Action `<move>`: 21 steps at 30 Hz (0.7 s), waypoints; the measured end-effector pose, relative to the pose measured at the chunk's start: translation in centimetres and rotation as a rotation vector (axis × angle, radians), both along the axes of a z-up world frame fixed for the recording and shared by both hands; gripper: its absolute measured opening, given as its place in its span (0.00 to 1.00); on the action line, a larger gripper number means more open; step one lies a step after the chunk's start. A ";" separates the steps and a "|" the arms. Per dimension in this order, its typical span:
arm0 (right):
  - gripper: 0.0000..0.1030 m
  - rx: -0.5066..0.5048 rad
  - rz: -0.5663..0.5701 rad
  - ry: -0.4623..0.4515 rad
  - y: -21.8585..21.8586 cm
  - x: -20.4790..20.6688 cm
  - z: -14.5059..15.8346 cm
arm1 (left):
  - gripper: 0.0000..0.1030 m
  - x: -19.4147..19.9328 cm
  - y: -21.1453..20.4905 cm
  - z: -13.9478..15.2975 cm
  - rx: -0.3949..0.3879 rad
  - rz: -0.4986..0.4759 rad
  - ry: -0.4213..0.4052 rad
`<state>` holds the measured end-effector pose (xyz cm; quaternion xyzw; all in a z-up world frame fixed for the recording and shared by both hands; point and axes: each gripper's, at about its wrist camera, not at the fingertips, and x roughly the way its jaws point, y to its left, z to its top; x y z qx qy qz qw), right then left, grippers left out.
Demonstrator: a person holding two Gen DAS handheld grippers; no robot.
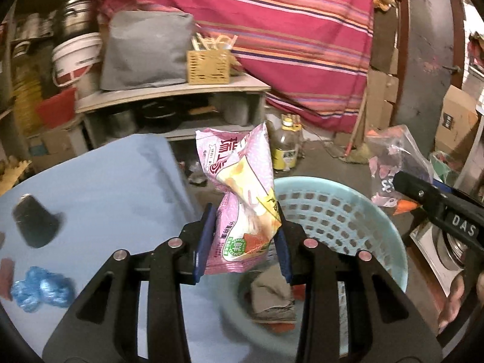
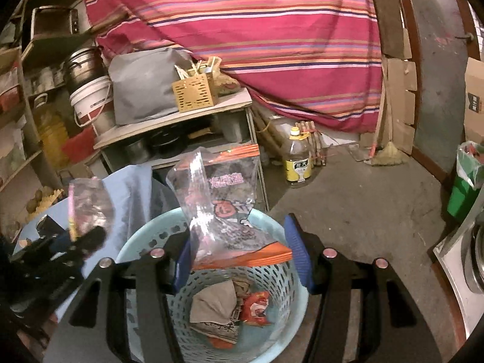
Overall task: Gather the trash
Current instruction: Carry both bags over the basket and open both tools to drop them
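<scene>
My left gripper [image 1: 243,242] is shut on a crumpled pink snack wrapper [image 1: 239,181], which stands up from between the blue pads [image 1: 204,242] over the near rim of a pale blue perforated basket [image 1: 348,211]. My right gripper [image 2: 242,251] is shut on a clear plastic bag with orange edges [image 2: 224,199], held above the same basket [image 2: 142,239]. Inside the basket lie a crumpled brown-grey piece [image 2: 214,305] and a red wrapper [image 2: 257,305]. The right gripper's finger [image 1: 435,202] and its bag [image 1: 393,163] show at the right of the left wrist view. The blurred left gripper [image 2: 75,242] shows at the left of the right wrist view.
A table under a blue cloth [image 1: 106,187] stands left of the basket, with a black cone-shaped object [image 1: 34,224] and a crumpled blue thing [image 1: 42,284] on it. Behind are a low shelf [image 2: 169,121], a white bucket [image 2: 90,99], a bottle on the floor [image 2: 298,163] and a green bin [image 2: 464,196].
</scene>
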<state>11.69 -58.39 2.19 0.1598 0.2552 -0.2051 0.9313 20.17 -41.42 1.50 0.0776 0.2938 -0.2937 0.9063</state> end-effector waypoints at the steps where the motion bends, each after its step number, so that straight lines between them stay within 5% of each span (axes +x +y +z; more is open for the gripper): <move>1: 0.54 0.001 -0.001 0.002 -0.2 0.0 -0.1 | 0.41 0.0 -0.8 -0.2 0.004 -0.011 0.008; 2: 0.54 0.004 -0.001 0.002 -0.3 -0.1 -0.2 | 0.44 0.0 -1.2 -0.3 0.010 -0.017 0.014; 4: 0.54 0.012 -0.001 0.003 -0.5 -0.2 -0.4 | 0.65 -0.2 -1.5 -0.4 0.021 -0.016 0.007; 7: 0.54 0.017 -0.002 0.013 -0.7 -0.3 -0.7 | 0.77 -0.5 -1.1 -0.4 0.022 -0.013 -0.007; 18: 0.55 0.013 0.043 0.054 0.9 1.0 -1.3 | 0.95 -0.2 3.8 1.6 -0.014 0.048 -0.027; 20: 0.58 0.006 0.051 0.071 1.7 1.4 -1.5 | 0.95 -0.2 4.9 1.9 -0.012 0.065 -0.034; 21: 0.70 0.003 0.052 0.077 1.9 1.6 -1.6 | 0.95 -0.1 5.6 2.0 -0.008 0.075 -0.037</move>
